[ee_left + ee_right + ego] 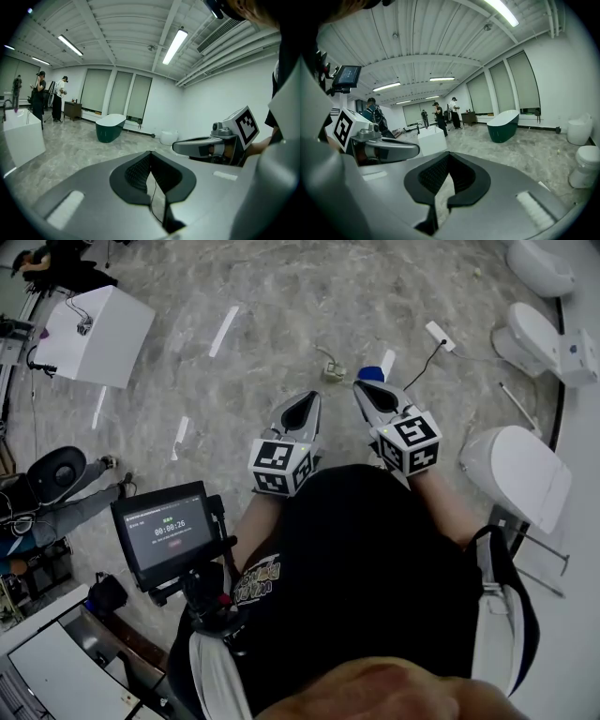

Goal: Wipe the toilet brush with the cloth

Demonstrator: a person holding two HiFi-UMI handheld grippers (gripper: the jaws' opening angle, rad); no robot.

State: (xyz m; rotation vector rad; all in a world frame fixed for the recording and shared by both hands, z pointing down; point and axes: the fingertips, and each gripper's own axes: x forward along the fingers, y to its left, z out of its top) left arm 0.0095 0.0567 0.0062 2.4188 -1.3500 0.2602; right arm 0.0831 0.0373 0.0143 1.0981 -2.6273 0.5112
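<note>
In the head view my left gripper [307,401] and right gripper [362,386] are held side by side in front of the person's body, above the grey floor. Both are shut with nothing between their jaws. The left gripper view shows its own jaws [151,155] closed and empty, with the right gripper [206,145] alongside. The right gripper view likewise shows closed, empty jaws [449,158] and the left gripper [386,149] at its left. A small blue thing [371,374] lies on the floor just past the right gripper's tip; I cannot tell what it is. No toilet brush is plainly in view.
Three white toilets [520,474] [542,338] [542,263] stand along the right. A white box [94,334] stands at the far left, and a monitor on a stand [167,532] is close at the left. A power strip [439,334] lies on the floor. A dark green bathtub [504,124] and several people stand farther off.
</note>
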